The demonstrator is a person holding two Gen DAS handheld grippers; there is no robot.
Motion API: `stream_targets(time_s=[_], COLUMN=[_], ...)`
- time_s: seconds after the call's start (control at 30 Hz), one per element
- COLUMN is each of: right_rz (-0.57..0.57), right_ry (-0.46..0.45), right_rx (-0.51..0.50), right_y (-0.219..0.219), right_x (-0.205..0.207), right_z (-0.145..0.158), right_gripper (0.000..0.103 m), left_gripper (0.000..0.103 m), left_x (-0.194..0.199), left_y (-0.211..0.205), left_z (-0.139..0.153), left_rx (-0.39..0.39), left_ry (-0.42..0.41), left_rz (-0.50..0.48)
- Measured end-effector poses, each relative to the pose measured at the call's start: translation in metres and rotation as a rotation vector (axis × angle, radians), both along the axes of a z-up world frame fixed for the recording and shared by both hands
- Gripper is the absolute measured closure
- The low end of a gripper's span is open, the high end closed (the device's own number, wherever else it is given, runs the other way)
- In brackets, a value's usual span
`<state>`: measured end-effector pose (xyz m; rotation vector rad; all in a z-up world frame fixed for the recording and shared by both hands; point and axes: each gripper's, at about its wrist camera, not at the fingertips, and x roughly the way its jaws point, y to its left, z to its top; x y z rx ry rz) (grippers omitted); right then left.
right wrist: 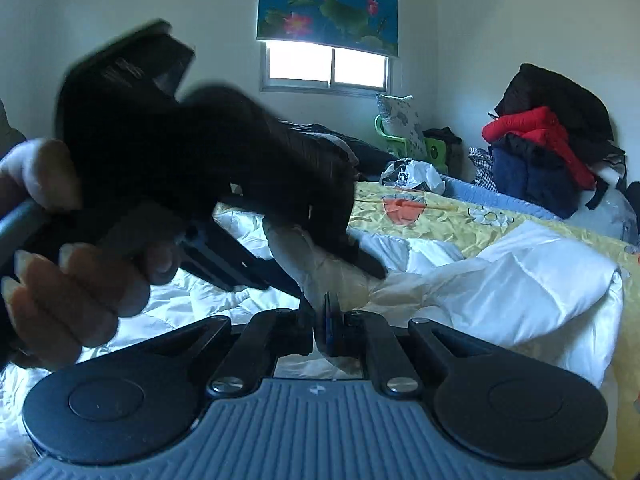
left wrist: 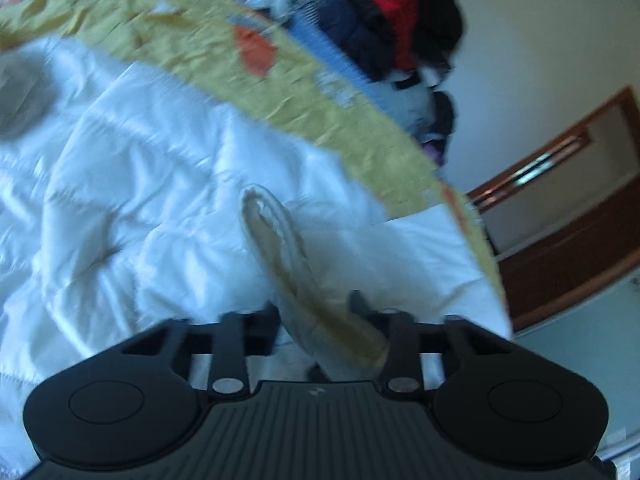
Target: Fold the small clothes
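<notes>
A small cream-white garment, soiled yellowish along its fold, runs up from between the fingers of my left gripper, which is shut on it above the white duvet. In the right wrist view the same garment stretches between both tools. A hand holds the left gripper at the upper left, clamped on the cloth's upper part. My right gripper sits just below it, its jaws nearly together on the cloth's lower edge. More of the cream cloth trails right onto the duvet.
A rumpled white duvet lies over a yellow bedspread with orange flowers. Piled clothes with a red jacket stand at the back right, a plastic bag and pillow under the window. A wooden door is right.
</notes>
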<state>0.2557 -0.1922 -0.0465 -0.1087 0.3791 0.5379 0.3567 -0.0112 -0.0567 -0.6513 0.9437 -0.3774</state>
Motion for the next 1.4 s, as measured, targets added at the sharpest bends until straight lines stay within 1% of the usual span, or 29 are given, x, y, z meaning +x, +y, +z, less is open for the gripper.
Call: stream_targets(time_s=[0.03,0.07,0.1,0.17,0.23,0.33,0.43,0.5,0.6,0.67,0.73,0.83,0.97,1.0,1.1,1.2,1.23,1.27,1.33,1.4], right_rz=[-0.002,-0.006,0.008,0.015,0.015,-0.030,-0.119,-0.186,-0.259,-0.283,-0.310,-0.304,-0.290,-0.285,-0.281,-0.247,-0.243,-0.245,-0.247,-0.238], right_ry=[0.002,0.003,0.011,0.000,-0.006,-0.002,0.018,0.043,0.168,0.251,0.310,0.323,0.331,0.328,0.320,0.283,0.279,0.290,0.345,0.340], right_rx=[0.004,0.001,0.002,0.036,0.087,0.194,0.262,0.252,0.250,0.255,0.266,0.273,0.236,0.223,0.197,0.238,0.233,0.210,0.158,0.123], right_y=[0.000,0.000,0.000,-0.007,-0.021,-0.055,-0.087,-0.099,-0.114,-0.122,-0.128,-0.128,-0.122,-0.119,-0.113,-0.115,-0.114,-0.113,-0.111,-0.107], right_x=[-0.002,-0.003,-0.007,-0.017,-0.025,-0.032,-0.020,-0.007,0.021,0.036,0.040,0.034,0.028,0.027,0.030,0.027,0.027,0.030,0.038,0.039], right_z=[0.000,0.001,0.002,0.005,0.007,0.019,0.025,0.019,0.000,-0.013,-0.025,-0.035,-0.043,-0.041,-0.036,-0.024,-0.023,-0.025,-0.034,-0.033], right_gripper=[0.083,0.072,0.053,0.036,0.036,0.035,0.023,0.020,0.020,0.021,0.022,0.020,0.015,0.013,0.015,0.014,0.013,0.013,0.014,0.012], left_gripper=[0.089,0.091,0.093,0.094,0.094,0.095,0.095,0.095,0.095,0.095,0.095,0.095,0.095,0.095,0.095,0.095,0.095,0.095,0.095,0.095], left_x=[0.001,0.002,0.002,-0.004,-0.010,-0.017,-0.021,-0.022,-0.024,-0.026,-0.025,-0.020,-0.014,-0.013,-0.014,-0.013,-0.011,-0.010,-0.006,-0.005], left_y=[0.004,0.009,0.013,0.020,0.026,0.039,0.052,0.058,0.066,0.072,0.080,0.086,0.085,0.084,0.086,0.089,0.091,0.092,0.096,0.096], left_z=[-0.006,-0.010,-0.012,-0.008,0.001,0.013,0.021,0.025,0.029,0.031,0.030,0.019,0.000,-0.004,-0.007,-0.003,-0.004,-0.006,-0.011,-0.014], left_rx=[-0.015,-0.026,-0.026,0.012,0.063,0.120,0.141,0.139,0.118,0.125,0.138,0.149,0.198,0.208,0.199,0.215,0.227,0.233,0.217,0.223], left_ry=[0.025,0.044,0.047,0.011,-0.036,-0.081,-0.102,-0.109,-0.112,-0.122,-0.117,-0.079,-0.039,-0.030,-0.021,-0.037,-0.034,-0.026,-0.006,0.001], left_rz=[0.021,0.041,0.057,0.083,0.085,0.085,0.088,0.097,0.108,0.117,0.131,0.138,0.142,0.147,0.153,0.149,0.151,0.155,0.156,0.160])
